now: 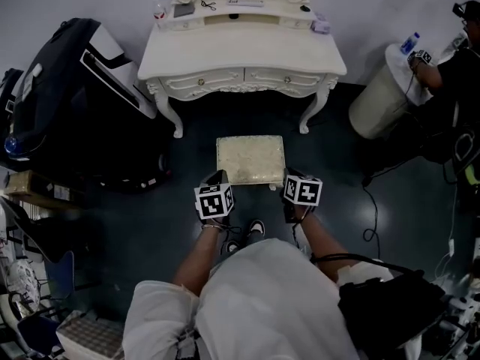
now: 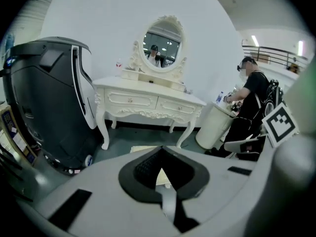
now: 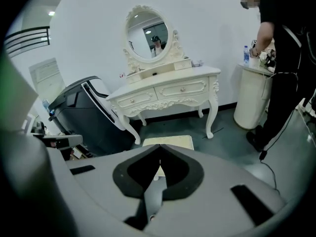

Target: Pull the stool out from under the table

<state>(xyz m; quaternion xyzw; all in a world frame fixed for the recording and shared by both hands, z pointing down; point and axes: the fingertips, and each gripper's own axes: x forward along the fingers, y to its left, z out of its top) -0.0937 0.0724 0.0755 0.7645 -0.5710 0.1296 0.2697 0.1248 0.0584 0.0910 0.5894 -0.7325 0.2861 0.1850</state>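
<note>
The cream cushioned stool (image 1: pixel 250 159) stands on the dark floor in front of the white dressing table (image 1: pixel 240 55), clear of its legs. My left gripper (image 1: pixel 219 177) hangs by the stool's near left corner and my right gripper (image 1: pixel 289 175) by its near right corner, both above the seat and apart from it. In the left gripper view the left gripper (image 2: pixel 161 148) has its jaws together with nothing held, the stool (image 2: pixel 140 149) showing just beyond. The right gripper (image 3: pixel 160 146) is likewise shut and empty, with the stool (image 3: pixel 173 142) and the table (image 3: pixel 168 90) ahead of it.
A large black machine (image 1: pixel 75 103) fills the floor left of the table. A white round stand (image 1: pixel 379 100) and a person in black (image 1: pixel 457 66) are at the right. A cable (image 1: pixel 373 208) trails across the floor on the right. My shoes (image 1: pixel 255 229) are just behind the stool.
</note>
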